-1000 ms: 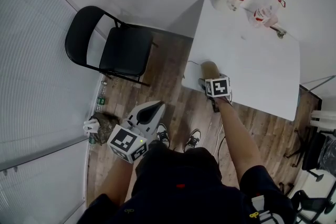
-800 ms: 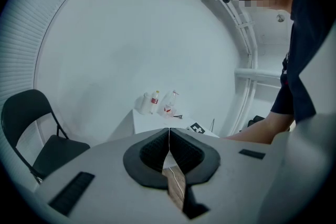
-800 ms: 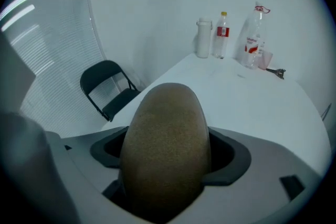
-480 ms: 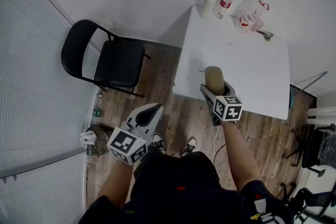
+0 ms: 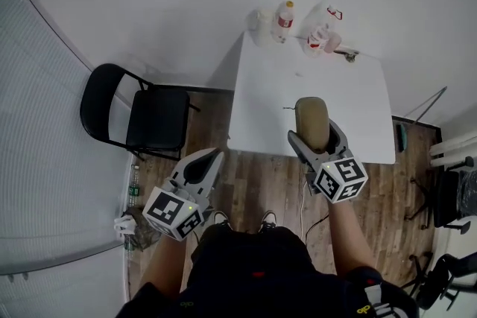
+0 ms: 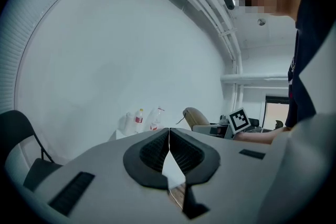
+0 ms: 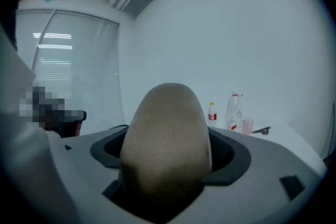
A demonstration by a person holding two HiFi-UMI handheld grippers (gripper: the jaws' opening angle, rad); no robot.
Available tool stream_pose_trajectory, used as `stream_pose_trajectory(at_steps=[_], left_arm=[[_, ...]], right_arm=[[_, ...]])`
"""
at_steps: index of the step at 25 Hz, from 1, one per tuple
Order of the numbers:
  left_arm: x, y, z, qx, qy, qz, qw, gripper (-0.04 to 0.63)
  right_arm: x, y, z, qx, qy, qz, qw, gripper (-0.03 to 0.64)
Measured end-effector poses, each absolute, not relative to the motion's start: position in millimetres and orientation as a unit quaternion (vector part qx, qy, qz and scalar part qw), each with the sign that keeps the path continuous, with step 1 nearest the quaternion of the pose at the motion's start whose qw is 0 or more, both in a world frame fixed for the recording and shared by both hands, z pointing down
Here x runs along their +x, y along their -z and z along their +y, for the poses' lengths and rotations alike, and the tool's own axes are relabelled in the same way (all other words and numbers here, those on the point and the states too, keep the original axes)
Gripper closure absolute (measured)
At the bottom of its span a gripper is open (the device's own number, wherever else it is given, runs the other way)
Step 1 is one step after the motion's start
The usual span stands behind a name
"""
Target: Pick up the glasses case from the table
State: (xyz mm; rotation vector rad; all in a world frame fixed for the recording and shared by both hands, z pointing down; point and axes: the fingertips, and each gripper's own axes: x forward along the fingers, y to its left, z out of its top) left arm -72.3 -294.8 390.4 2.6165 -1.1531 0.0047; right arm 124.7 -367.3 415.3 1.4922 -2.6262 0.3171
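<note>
In a bare white-walled room, a black folding chair [image 5: 149, 119] stands unused at the left. Beside it the left gripper [image 5: 209, 158] hangs low over the wood floor [image 5: 253, 175] with its jaws pressed together on nothing. It looks parked out of the way, since one gripper seems enough for this job. To the right, the right gripper [image 5: 314, 132] is clamped on the tan glasses case [image 5: 313, 115], pinching it across its width so the rounded far end juts forward. The case is held over the near part of the white table [image 5: 358, 104], seemingly lifted clear of it. By count there are one case, one chair and two grippers. At the table's far end, well apart from the case, stand two bottles [image 5: 284, 17], one pink cup [image 5: 319, 37] and a small dark tool [image 5: 349, 54].
</note>
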Motion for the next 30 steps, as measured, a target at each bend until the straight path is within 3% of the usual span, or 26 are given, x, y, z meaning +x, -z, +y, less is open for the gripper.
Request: stream_pose_trajectory(at_steps=[12, 30], left_arm=[[-45.1, -343.0, -286.0, 0.918, 0.015, -0.384, 0.099, 0.574], [-40.1, -333.2, -283.6, 0.921, 0.002, -0.383, 0.072, 0.574]], right_arm=[[148.4, -335.0, -307.2, 0.483, -0.042, -0.875, 0.0, 0.198], [141.2, -317.6, -296.5, 0.473, -0.013, -0.881, 0.007, 0.198]])
